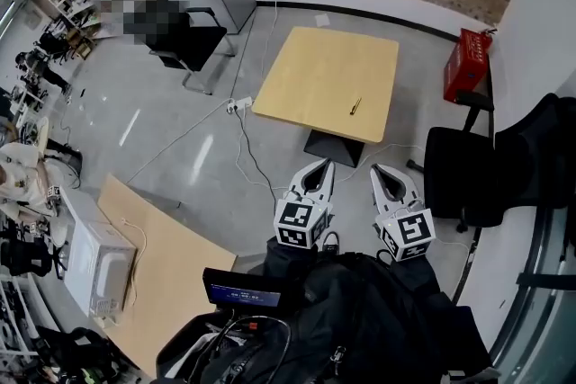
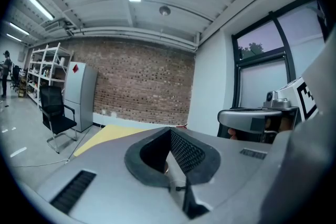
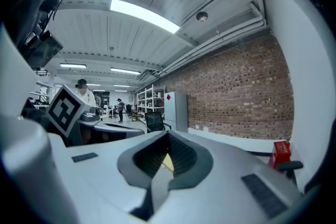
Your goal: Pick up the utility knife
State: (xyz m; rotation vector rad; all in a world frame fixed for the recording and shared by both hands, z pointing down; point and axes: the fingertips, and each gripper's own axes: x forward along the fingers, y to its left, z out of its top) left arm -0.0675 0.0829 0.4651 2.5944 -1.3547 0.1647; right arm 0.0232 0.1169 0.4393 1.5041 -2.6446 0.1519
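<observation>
The utility knife (image 1: 355,106), a small slim dark and yellow object, lies on the light wooden table (image 1: 310,72) near its front right edge. Both grippers hang in the air well short of the table, over the floor. My left gripper (image 1: 324,166) and my right gripper (image 1: 382,172) point toward the table with their jaws together and nothing between them. In the left gripper view the left gripper (image 2: 170,136) is shut, with the table (image 2: 105,136) beyond it. In the right gripper view the right gripper (image 3: 168,139) is shut too. The knife shows in neither gripper view.
A black office chair (image 1: 461,175) stands right of the table, a red box (image 1: 466,63) by the wall. Cables and a power strip (image 1: 238,105) lie on the floor to the left. A wooden board (image 1: 166,270), a white appliance (image 1: 94,270) and a black bag (image 1: 360,324) are nearby.
</observation>
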